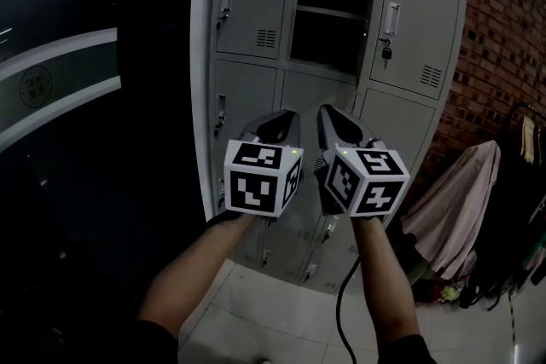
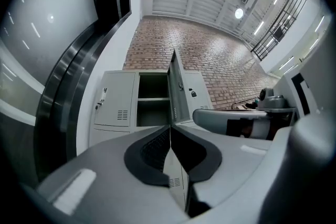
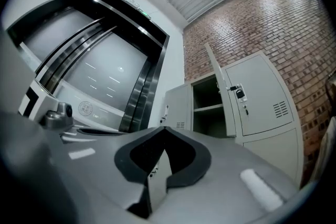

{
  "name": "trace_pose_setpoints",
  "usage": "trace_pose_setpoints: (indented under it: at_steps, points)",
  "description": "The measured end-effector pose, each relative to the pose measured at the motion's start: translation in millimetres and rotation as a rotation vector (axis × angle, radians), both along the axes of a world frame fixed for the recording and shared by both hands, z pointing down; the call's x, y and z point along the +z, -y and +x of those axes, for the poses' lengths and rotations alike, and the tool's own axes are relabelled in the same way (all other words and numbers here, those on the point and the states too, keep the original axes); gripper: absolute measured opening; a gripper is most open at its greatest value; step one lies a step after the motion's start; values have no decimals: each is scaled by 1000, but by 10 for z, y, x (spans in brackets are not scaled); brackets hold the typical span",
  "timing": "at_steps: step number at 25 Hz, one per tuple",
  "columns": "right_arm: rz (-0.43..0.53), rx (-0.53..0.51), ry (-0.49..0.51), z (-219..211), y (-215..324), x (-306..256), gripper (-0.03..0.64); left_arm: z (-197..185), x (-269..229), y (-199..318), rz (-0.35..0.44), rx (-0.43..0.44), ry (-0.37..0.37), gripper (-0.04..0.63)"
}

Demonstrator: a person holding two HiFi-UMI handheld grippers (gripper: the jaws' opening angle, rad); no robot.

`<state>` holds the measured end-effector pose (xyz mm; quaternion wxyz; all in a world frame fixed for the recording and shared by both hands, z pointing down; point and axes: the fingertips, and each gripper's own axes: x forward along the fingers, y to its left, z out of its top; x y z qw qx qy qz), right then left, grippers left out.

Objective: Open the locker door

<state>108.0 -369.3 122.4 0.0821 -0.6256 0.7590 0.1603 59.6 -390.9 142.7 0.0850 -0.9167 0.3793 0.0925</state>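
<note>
Brick wall fills the upper right of the frame. Against it, top centre, stands the grey locker bank. Its top-mid compartment gapes, shelf inside, & the locker door there is swung out, seen near edge-on. The neighbour door at right is closed w/ a padlock. Both tools hover low centre, well apart from the lockers: left gripper clenched on nothing, right gripper likewise clamped empty. Door looks like thin sheet steel, prob. light, stiff, smooth-painted so slippery. Best taken at its free edge or latch, not the flat face.
</note>
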Motion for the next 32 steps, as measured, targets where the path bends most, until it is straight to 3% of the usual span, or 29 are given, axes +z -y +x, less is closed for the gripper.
trace_pose_setpoints:
  at_steps: [13, 32]
  points:
    - [-86, 11, 10, -521, -867, 632, 0, -500, 499, -918, -48, -19, 10, 6]
    - [-105, 59, 33, -600, -1364, 1120, 0, -560, 997, -1400, -94, 20, 13, 5]
